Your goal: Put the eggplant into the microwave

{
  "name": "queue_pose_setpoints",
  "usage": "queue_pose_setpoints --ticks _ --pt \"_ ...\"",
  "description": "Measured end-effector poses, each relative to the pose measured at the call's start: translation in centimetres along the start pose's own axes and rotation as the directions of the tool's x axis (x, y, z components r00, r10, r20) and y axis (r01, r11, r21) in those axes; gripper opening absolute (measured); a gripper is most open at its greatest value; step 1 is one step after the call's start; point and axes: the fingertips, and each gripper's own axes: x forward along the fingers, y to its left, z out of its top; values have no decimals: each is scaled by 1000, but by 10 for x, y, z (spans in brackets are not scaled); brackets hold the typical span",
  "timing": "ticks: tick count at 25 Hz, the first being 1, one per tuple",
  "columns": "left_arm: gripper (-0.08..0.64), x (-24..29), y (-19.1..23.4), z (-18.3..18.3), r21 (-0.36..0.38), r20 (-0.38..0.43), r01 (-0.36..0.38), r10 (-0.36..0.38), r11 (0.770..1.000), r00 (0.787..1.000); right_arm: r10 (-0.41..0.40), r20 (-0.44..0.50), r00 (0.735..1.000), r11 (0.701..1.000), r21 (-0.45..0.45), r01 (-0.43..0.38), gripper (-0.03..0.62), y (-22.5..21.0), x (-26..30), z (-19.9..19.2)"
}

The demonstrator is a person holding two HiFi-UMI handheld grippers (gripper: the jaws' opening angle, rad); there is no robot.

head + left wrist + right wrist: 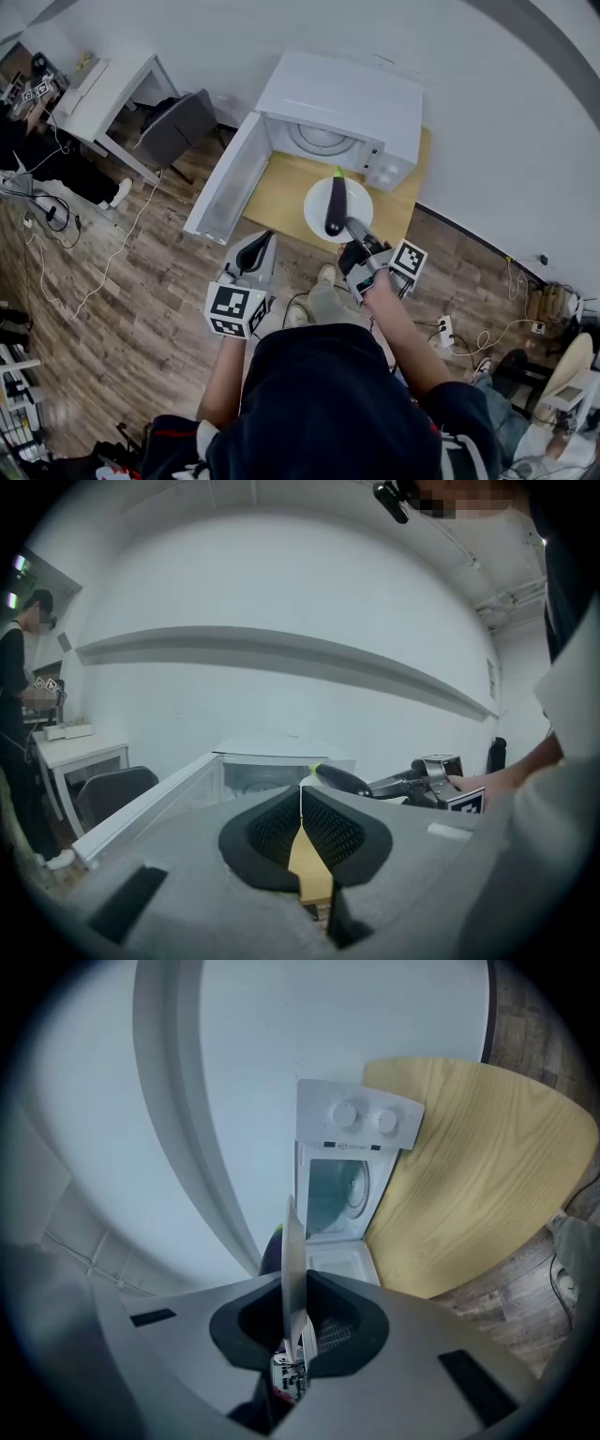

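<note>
A dark purple eggplant [335, 204] with a green stem lies on a white plate [361, 202]. My right gripper [354, 230] is shut on the plate's near rim and holds it over the wooden table [281, 192], in front of the white microwave [347, 103]. The microwave's door [225, 178] stands swung open to the left. In the right gripper view the plate [292, 1260] runs edge-on between the jaws of my right gripper [292, 1283], the eggplant [271, 1252] just beside it. My left gripper [258, 246] is shut and empty, near the door's lower end. The left gripper view shows my left gripper [302, 794] below the eggplant [342, 779].
A dark office chair [178, 127] and a white desk [103, 89] stand left of the microwave. A person [37, 141] stands at the far left. Cables and a power strip [445, 330] lie on the wood floor. A white wall is behind the microwave.
</note>
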Motion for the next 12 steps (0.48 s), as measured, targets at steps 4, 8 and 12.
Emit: queue_pose_setpoints --ticks 4,8,12 --pt "20 33 6 5 -1 -11 -4 4 1000 1000 -6 -20 1000 1000 16 7 31 -8 18 21" --pt "18 67 10 11 0 -22 -11 11 1000 1000 -31 -57 998 999 29 33 29 -19 37 40" --pt "18 99 15 19 4 -28 -26 26 1000 999 -52 -114 992 998 24 55 31 -28 58 55"
